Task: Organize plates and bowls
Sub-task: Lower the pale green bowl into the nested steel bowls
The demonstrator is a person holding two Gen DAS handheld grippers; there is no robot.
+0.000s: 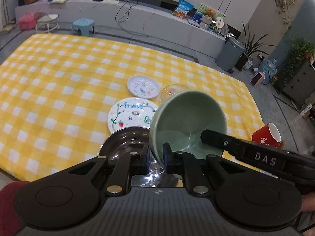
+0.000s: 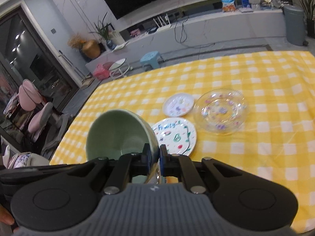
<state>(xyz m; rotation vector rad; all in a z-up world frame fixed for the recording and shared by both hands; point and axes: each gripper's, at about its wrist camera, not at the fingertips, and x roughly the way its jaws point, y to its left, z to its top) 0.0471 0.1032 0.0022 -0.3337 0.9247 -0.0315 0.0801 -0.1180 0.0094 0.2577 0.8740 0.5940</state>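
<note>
Bowl status: I've got the green bowl (image 1: 187, 125) pinched by both grippers at once. Left gripper (image 1: 155, 157) is clamped on the near-left rim, one pad (image 1: 166, 156) inside the wall, the other outside. Right gripper (image 2: 154, 157) is clamped on the opposite rim, its finger visible in the left view reaching into the bowl's right side. Two-sided grip looks deliberate: bowl is tipped with its mouth towards both cameras and clear of the yellow checked cloth (image 1: 59, 78), so neither pinch has to resist it swinging alone.

Steel bowl (image 1: 124, 141) sits just ahead-left of the left gripper, under the green bowl's edge; my guess is it's the nesting target. "Fruity" plate (image 2: 175, 135) lies just beyond the right gripper's tips, small white plate (image 2: 178, 105) further out, clear glass plate (image 2: 220, 111) ahead and to the right. Red cup (image 1: 267, 135) is off to the left gripper's right, whether on the table I can't tell.

Plates not yet stacked.
</note>
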